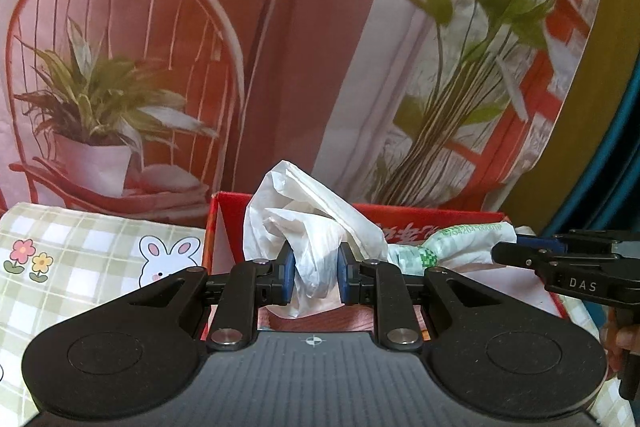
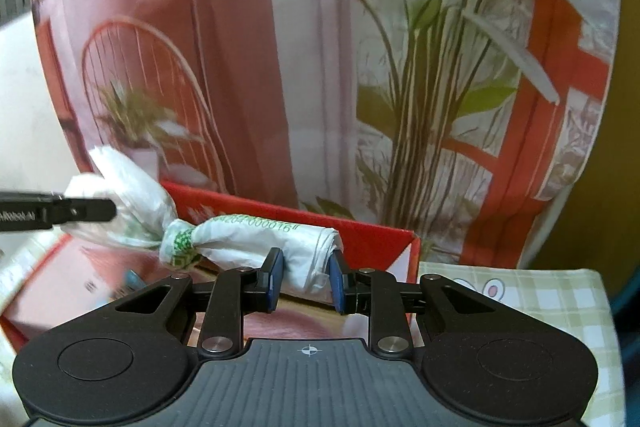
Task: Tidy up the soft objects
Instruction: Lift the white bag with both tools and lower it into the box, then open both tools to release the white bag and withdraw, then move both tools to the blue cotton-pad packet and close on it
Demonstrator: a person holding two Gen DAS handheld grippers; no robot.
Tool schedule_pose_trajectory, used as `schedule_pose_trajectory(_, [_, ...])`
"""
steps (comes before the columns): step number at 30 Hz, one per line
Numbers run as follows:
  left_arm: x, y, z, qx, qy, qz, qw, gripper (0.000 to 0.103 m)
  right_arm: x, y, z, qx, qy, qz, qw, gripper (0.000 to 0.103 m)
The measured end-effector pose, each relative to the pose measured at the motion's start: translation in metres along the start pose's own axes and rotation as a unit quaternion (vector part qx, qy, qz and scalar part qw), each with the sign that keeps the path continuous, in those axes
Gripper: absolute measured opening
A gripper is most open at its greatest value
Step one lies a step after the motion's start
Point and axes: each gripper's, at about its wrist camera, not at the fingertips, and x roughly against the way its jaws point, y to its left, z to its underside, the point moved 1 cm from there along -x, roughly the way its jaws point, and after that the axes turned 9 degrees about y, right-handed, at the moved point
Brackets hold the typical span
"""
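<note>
A white plastic bag (image 1: 316, 227), tied into a knot with green print at its middle (image 2: 182, 245), hangs stretched between both grippers above an open red box (image 1: 440, 217). My left gripper (image 1: 316, 273) is shut on the crumpled left end of the bag. My right gripper (image 2: 306, 279) is shut on the rolled right end (image 2: 304, 255), and it also shows at the right edge of the left wrist view (image 1: 516, 253). The left gripper's black tip (image 2: 80, 211) reaches in from the left of the right wrist view.
The red box (image 2: 360, 231) sits on a green checked cloth with a rabbit and flowers (image 1: 80, 259), which also shows on the right (image 2: 540, 303). Behind stands a large printed backdrop with a chair and potted plants (image 1: 280, 67). A hand (image 1: 624, 339) is at the far right.
</note>
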Motion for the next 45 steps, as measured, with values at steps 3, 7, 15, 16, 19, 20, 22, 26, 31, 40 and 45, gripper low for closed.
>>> schedule_pose_trajectory(3, [-0.005, 0.003, 0.0, 0.002, 0.007, 0.003, 1.0, 0.022, -0.008, -0.002, 0.001, 0.0, 0.012, -0.002, 1.0, 0.023])
schedule_pose_trajectory(7, [-0.012, 0.002, -0.001, -0.003, 0.015, -0.001, 0.9999, 0.023, -0.013, -0.003, 0.002, 0.0, 0.018, 0.0, 1.0, 0.023])
schedule_pose_trajectory(15, [-0.014, 0.0, 0.0, -0.012, 0.009, -0.005, 0.9999, 0.058, -0.015, -0.003, -0.001, 0.001, 0.023, 0.012, 1.0, 0.03])
schedule_pose_trajectory(16, [-0.013, -0.001, 0.0, -0.015, 0.006, -0.006, 0.9998, 0.06, -0.015, -0.002, -0.001, 0.002, 0.022, 0.014, 1.0, 0.031])
schedule_pose_trajectory(19, [-0.009, -0.005, -0.001, -0.024, 0.001, -0.009, 0.9997, 0.07, -0.012, 0.0, -0.002, 0.006, 0.018, 0.019, 1.0, 0.043])
schedule_pose_trajectory(20, [-0.008, -0.006, 0.0, -0.026, -0.001, -0.013, 0.9996, 0.075, -0.011, 0.001, -0.001, 0.008, 0.014, 0.019, 1.0, 0.051])
schedule_pose_trajectory(22, [-0.003, -0.007, 0.0, -0.031, -0.005, -0.021, 0.9993, 0.083, -0.007, 0.003, -0.001, 0.008, 0.008, 0.022, 1.0, 0.061])
schedule_pose_trajectory(26, [0.01, -0.01, 0.002, -0.043, -0.015, -0.033, 0.9984, 0.096, 0.004, 0.006, 0.0, 0.005, -0.003, 0.026, 1.0, 0.084])
schedule_pose_trajectory(31, [0.034, -0.017, 0.009, -0.059, -0.024, -0.044, 0.997, 0.103, 0.03, 0.011, 0.004, -0.006, -0.034, 0.024, 0.999, 0.102])
schedule_pose_trajectory(40, [0.094, -0.025, 0.051, -0.06, -0.024, -0.085, 0.9943, 0.103, 0.09, 0.032, 0.042, -0.003, -0.09, 0.022, 0.996, 0.103])
schedule_pose_trajectory(45, [0.119, -0.036, 0.087, -0.098, -0.001, -0.113, 0.9887, 0.103, 0.117, 0.048, 0.074, 0.011, -0.101, 0.002, 0.995, 0.103])
